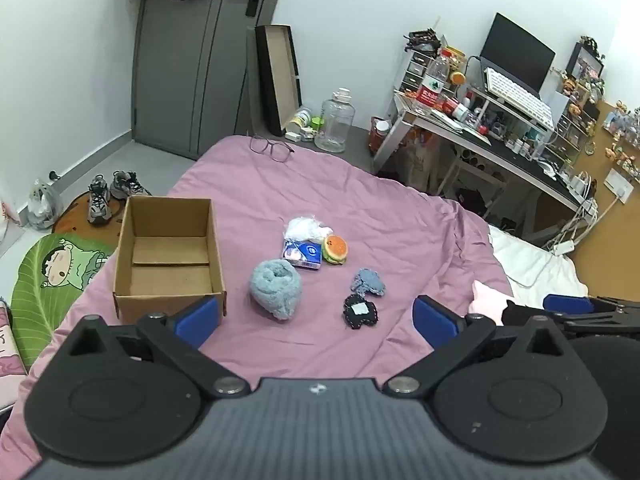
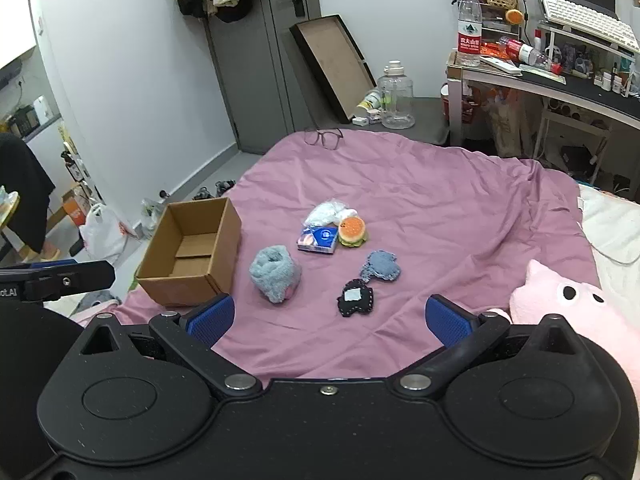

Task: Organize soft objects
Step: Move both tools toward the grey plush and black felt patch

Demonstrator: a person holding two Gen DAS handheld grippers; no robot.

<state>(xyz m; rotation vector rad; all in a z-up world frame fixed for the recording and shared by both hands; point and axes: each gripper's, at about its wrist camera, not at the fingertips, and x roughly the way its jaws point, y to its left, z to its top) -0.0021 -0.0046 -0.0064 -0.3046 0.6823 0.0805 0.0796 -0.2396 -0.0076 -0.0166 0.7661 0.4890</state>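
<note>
An open, empty cardboard box (image 1: 168,256) (image 2: 192,256) sits on the purple bedspread (image 1: 360,208) (image 2: 440,208). To its right lie a rolled light-blue towel (image 1: 277,288) (image 2: 275,276), a blue tissue pack (image 1: 305,254) (image 2: 318,239) with a white plastic bag (image 1: 306,227) (image 2: 330,211) behind it, a burger plush (image 1: 336,249) (image 2: 352,231), a blue knitted patch (image 1: 369,282) (image 2: 381,266) and a black knitted patch (image 1: 360,311) (image 2: 355,300). My left gripper (image 1: 316,322) and right gripper (image 2: 330,318) are both open and empty, held near the bed's front, short of the objects.
A pink pig plush (image 2: 576,308) (image 1: 486,304) lies at the right. Glasses (image 1: 272,148) (image 2: 324,137) rest at the bed's far edge. Shoes (image 1: 112,194) and a mat lie on the floor left. A cluttered desk (image 1: 500,136) stands at the right, a water jug (image 1: 335,122) beyond the bed.
</note>
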